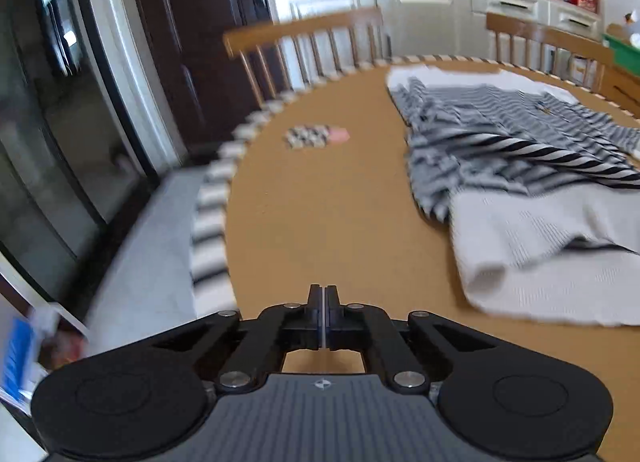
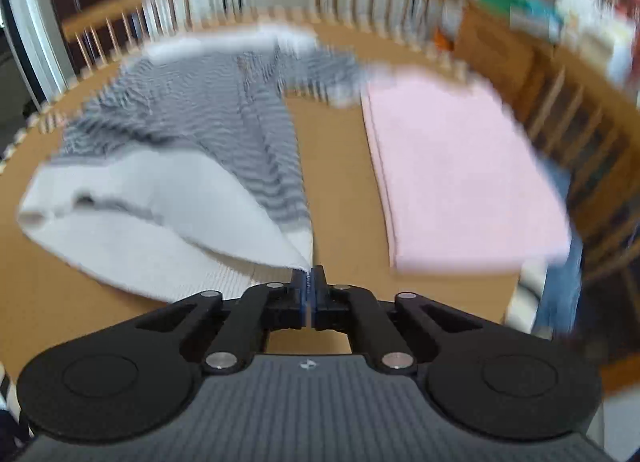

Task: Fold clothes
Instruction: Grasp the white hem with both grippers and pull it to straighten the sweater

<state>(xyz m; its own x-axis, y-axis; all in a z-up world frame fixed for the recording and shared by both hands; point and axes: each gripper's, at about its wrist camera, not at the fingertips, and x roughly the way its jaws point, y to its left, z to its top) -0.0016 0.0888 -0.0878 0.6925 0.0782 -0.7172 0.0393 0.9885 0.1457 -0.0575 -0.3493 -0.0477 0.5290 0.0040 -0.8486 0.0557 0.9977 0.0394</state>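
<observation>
A grey-and-white striped garment [image 1: 500, 142] with a wide white hem [image 1: 560, 262] lies rumpled on the brown table [image 1: 320, 222], to the right of my left gripper [image 1: 324, 290]. That gripper is shut with nothing between its fingers and hangs over bare table, apart from the cloth. In the right wrist view the same garment [image 2: 192, 114] spreads out to the left. A corner of its white hem [image 2: 160, 230] runs down into my right gripper [image 2: 308, 272], which is shut on it. The picture is blurred.
A folded pink towel [image 2: 460, 166] lies on the table to the right of the garment. A small checkered item [image 1: 316, 136] sits near the table's far left edge. Wooden chairs [image 1: 312, 42] stand around the table. Cabinets and a dark door are behind.
</observation>
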